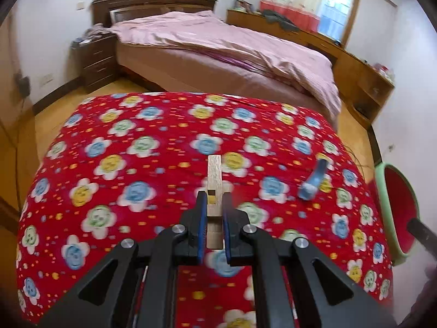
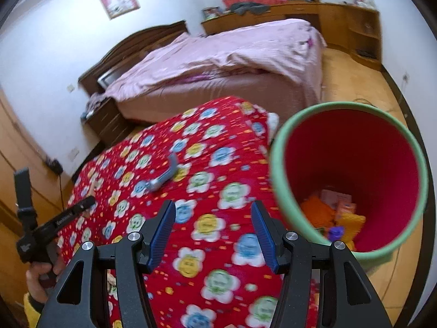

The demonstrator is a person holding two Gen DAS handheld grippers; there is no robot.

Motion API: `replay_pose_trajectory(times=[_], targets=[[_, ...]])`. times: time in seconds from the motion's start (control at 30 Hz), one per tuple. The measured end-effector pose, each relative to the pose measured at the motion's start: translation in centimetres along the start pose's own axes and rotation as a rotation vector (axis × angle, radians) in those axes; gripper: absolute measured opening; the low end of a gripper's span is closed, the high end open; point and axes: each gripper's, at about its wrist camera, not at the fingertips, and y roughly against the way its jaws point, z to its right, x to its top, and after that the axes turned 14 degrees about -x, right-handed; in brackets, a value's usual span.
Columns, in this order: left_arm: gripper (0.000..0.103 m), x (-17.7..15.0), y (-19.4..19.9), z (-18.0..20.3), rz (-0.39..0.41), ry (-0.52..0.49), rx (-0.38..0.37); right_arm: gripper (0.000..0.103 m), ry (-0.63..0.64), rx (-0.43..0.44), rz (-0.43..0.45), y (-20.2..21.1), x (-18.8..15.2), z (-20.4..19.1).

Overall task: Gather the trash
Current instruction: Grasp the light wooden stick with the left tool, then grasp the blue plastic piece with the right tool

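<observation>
My left gripper point(image 1: 214, 201) is shut on a small wooden block point(image 1: 214, 180) and holds it above the red flowered blanket point(image 1: 153, 136). A blue-grey tube-like piece of trash point(image 1: 312, 181) lies on the blanket to its right; it also shows in the right wrist view point(image 2: 164, 176). My right gripper point(image 2: 213, 213) is open and empty above the blanket, just left of the bin. The bin point(image 2: 278, 169) has a green rim and red inside, with several orange and pink scraps at its bottom. Its rim shows in the left wrist view point(image 1: 387, 205).
A bed with a pink cover point(image 1: 232, 54) stands behind the blanket-covered surface. A dark nightstand point(image 1: 95, 60) is at its left, wooden shelving point(image 1: 363, 82) at the right. The left gripper's handle and a hand point(image 2: 41, 246) show at the left.
</observation>
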Motion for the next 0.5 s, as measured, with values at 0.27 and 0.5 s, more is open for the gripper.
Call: replay_pose_trajectory(times=[0.27, 0.5], targets=[[0.01, -0.1, 0.1, -4.1, 0.042, 0.081, -0.019, 0.059, 0.009, 0.027, -0.061, -3.9, -0.1, -5.8], [0.009, -0.4, -0.7, -6.0, 0.083, 0.131, -0.047, 0.059, -0.01, 0.022, -0.1, -7.3, 0.7, -8.8]])
